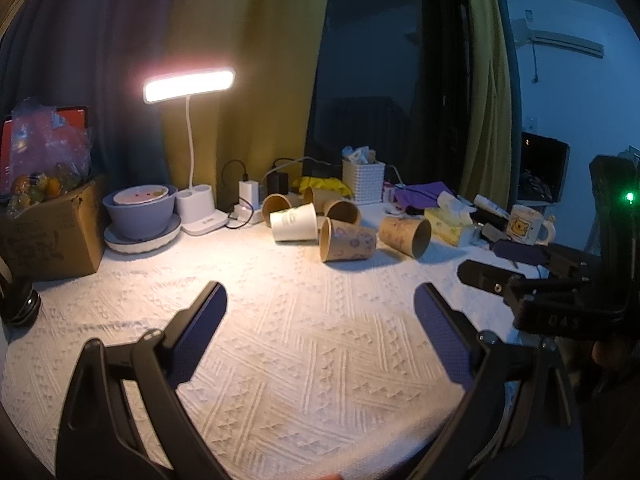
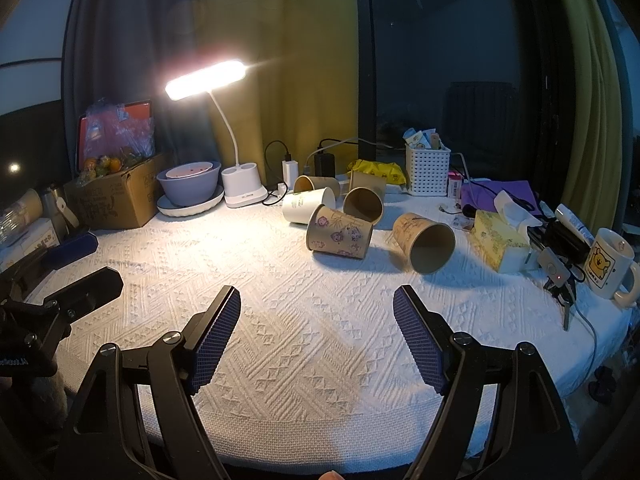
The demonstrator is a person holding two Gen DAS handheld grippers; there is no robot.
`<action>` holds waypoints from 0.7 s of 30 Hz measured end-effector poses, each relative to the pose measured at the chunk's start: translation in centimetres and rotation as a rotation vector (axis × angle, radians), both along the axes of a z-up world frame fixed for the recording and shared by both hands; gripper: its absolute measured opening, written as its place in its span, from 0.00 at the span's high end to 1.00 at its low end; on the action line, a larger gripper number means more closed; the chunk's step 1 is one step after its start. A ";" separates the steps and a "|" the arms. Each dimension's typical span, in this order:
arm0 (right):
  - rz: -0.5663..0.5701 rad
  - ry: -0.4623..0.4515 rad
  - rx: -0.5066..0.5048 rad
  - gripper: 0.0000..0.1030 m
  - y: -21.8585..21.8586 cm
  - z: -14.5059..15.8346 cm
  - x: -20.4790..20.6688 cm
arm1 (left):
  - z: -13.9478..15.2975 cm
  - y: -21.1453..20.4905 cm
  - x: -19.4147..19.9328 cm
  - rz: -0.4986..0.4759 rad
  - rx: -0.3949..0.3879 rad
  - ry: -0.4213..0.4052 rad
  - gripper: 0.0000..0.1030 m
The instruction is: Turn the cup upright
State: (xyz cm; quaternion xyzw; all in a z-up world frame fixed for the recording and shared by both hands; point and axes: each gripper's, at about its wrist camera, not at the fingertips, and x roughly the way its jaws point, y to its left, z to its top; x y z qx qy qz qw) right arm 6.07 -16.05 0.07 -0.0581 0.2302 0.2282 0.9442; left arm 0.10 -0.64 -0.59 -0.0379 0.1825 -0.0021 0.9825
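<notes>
Several paper cups lie on their sides at the back of the white quilted table [image 2: 304,344]. A brown cup with cartoon prints [image 2: 339,233] [image 1: 347,239] lies nearest the middle. A brown cup with its mouth facing me [image 2: 424,242] [image 1: 405,231] lies to its right. A white cup [image 2: 308,205] [image 1: 294,221] lies to the left, more brown cups behind it. My left gripper [image 1: 320,296] and right gripper [image 2: 316,300] are both open and empty, hovering over bare cloth short of the cups. The right gripper also shows in the left wrist view [image 1: 500,268].
A lit desk lamp [image 2: 240,184], a purple bowl on a plate [image 2: 188,186] and a cardboard box [image 2: 116,196] stand back left. A white basket [image 2: 427,170], tissue box [image 2: 500,240], bear mug [image 2: 610,262], keys and cables crowd the right side.
</notes>
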 end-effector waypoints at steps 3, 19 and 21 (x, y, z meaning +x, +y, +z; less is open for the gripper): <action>0.000 0.000 0.000 0.21 0.0 0.0 0.0 | 0.0 -0.2 0.0 -0.004 0.003 0.002 0.07; 0.000 0.001 0.000 0.21 -0.1 -0.1 0.0 | 0.1 -0.1 0.1 -0.007 0.002 0.004 0.07; 0.001 0.002 0.001 0.21 0.0 -0.1 0.0 | 0.1 0.0 0.2 -0.007 0.002 0.005 0.07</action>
